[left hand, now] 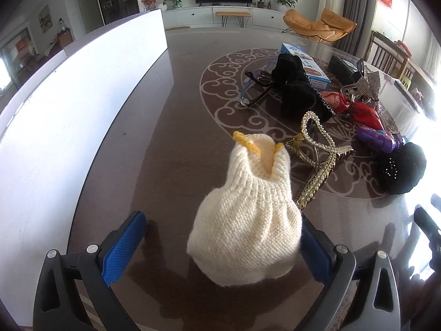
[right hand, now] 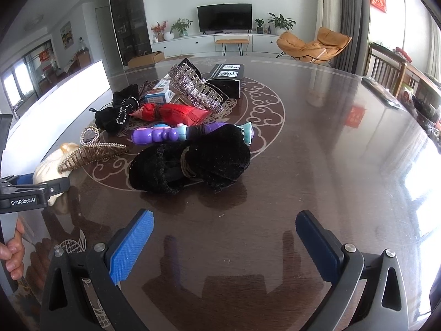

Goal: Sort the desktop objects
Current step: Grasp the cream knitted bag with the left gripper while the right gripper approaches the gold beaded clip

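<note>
Fingers of the left gripper (left hand: pixel 220 237) stand spread wide around a cream knitted pouch (left hand: pixel 245 220), which lies on the table (left hand: pixel 171 143) between the blue pads, close to the right one. At 1 o'clock from it lies a gold hair claw (left hand: pixel 317 154). The right gripper (right hand: pixel 224 237) is also spread and holds nothing; a black velvet bow (right hand: pixel 190 162) lies at its 12 o'clock.

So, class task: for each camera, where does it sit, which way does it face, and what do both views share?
Left wrist: on the left gripper, facing along open fingers past a cream knitted piece toward the television.
Right wrist: on the right gripper, open, facing a black velvet bow; a hand shows.
Shared: gold hair claw, table.
</note>
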A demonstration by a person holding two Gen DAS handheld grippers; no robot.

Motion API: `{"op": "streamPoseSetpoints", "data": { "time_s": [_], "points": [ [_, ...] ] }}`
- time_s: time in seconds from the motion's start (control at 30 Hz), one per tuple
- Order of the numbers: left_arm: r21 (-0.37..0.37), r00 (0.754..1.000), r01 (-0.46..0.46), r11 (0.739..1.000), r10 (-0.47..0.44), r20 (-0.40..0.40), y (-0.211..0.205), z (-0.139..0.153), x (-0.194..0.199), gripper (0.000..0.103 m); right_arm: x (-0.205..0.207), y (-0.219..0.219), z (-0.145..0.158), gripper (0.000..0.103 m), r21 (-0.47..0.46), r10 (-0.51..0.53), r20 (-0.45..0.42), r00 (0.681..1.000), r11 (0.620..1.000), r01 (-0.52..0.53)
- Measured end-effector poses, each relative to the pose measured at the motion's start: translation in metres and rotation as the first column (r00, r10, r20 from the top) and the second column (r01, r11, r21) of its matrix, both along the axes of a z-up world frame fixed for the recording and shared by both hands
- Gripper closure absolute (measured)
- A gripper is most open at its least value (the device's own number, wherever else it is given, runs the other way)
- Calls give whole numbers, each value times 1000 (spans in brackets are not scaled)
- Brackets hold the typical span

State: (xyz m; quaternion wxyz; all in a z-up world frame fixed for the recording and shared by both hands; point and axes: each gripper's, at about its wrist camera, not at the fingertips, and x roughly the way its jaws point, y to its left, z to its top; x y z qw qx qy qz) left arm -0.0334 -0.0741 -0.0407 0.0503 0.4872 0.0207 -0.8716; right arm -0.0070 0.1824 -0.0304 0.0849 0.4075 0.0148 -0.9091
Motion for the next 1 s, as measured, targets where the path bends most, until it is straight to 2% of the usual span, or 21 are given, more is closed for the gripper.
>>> {"op": "streamPoseSetpoints", "data": {
  "time_s": [0.13, 0.27, 0.37, 0.43, 0.47, 0.53, 0.67, 0.77, 0.8, 0.87, 1.0],
  "points": [
    [6, 997, 71, 997, -71, 21, -3, -1, -5, 0, -1, -1, -1, 0, -2, 2, 2, 1000, 1000, -2],
    [-73, 985, 171, 983, -169, 34, 15, 3, -19, 0, -3, -3, -3, 0, 11, 6, 16, 1000, 1000, -6],
    [-36, 981, 189, 981, -186, 61, 10, 4, -30, 1, -5, -5, -5, 0, 20, 9, 29, 1000, 1000, -10],
    [36, 980, 199, 979, -200, 20, 0, 9, -29, 53, -6, -6, -6, 0, 24, 12, 36, 999, 1000, -13],
    [53, 980, 199, 979, -200, 21, -5, 10, -28, 59, -6, -6, -7, 0, 25, 14, 40, 999, 1000, -15],
    [110, 983, 182, 977, -183, 5, -15, 13, -20, 59, -5, -6, -7, 0, 26, 16, 46, 999, 1000, -18],
    [115, 995, 99, 988, -100, 3, -34, 12, 16, 59, -6, -7, -9, 0, 3, 49, 67, 997, 999, -49],
    [126, 996, 90, 988, -90, -4, -43, 11, 34, 59, 12, -21, 2, 0, -182, 176, 95, 980, 971, -156],
    [135, 995, 95, 986, -96, -5, -44, 10, 38, 59, 18, -35, 4, 0, -211, 218, 111, 970, 959, -192],
    [163, 995, 100, 982, -99, -11, -46, 11, 46, 58, 28, -75, 6, 0, -188, 321, 139, 937, 937, -294],
    [146, 993, 114, 983, -114, -10, -46, 11, 55, 56, 23, -147, 7, 0, -15, 470, 125, 874, 881, -472]
  ]
}}
